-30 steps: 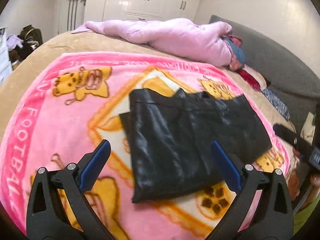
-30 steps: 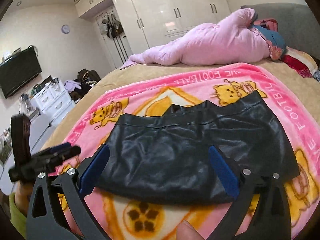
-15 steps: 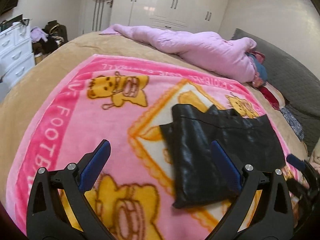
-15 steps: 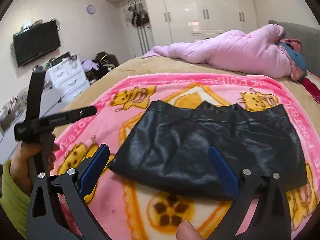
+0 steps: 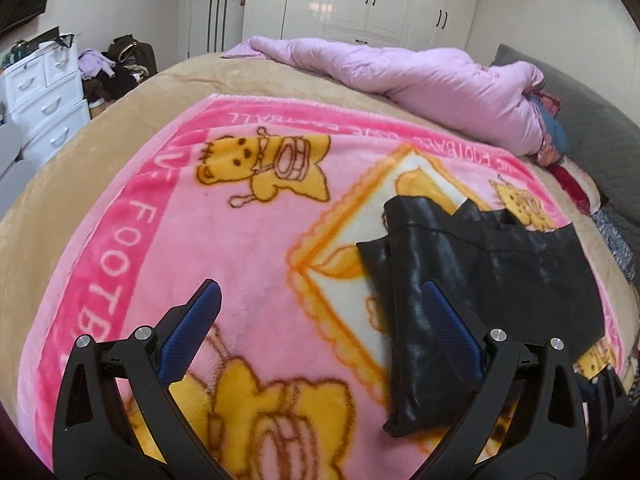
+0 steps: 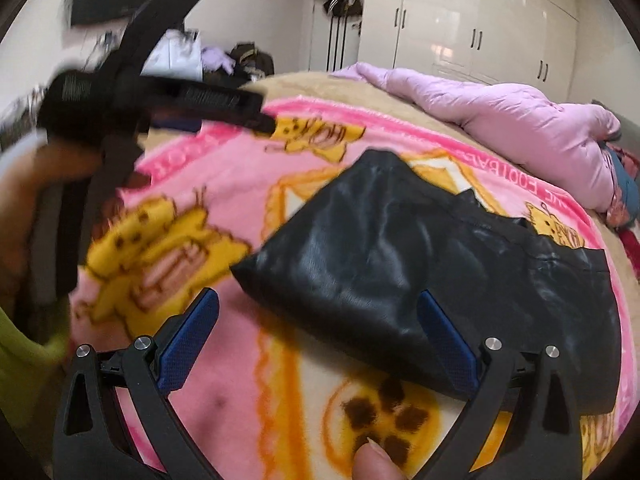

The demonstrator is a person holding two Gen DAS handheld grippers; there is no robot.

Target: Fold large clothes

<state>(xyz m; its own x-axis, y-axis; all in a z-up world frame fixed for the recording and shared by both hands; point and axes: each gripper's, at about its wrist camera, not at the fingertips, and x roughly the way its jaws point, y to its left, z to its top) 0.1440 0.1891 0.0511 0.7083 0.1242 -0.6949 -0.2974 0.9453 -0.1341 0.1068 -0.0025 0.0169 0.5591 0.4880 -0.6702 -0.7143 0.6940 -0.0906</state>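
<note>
A black shiny leather-like garment [image 5: 480,276] lies folded into a flat rectangle on the pink cartoon blanket [image 5: 224,240]. In the left wrist view my left gripper [image 5: 320,316] is open and empty, above the blanket just left of the garment's near corner. In the right wrist view the garment [image 6: 420,272] lies ahead of my right gripper [image 6: 318,320], which is open and empty, with its right finger over the garment's near edge. The left gripper [image 6: 132,92] shows blurred at the upper left of the right wrist view, held in a hand.
A lilac quilt [image 5: 420,80] lies bunched along the bed's far side, with coloured clothes [image 5: 552,128] and a grey headboard [image 5: 592,120] to the right. White drawers [image 5: 44,96] stand left of the bed. White wardrobes [image 6: 480,32] line the far wall.
Both grippers have swung left and stayed open. The garment now sits to the right in the left wrist view. The left gripper has risen higher in the right wrist view.
</note>
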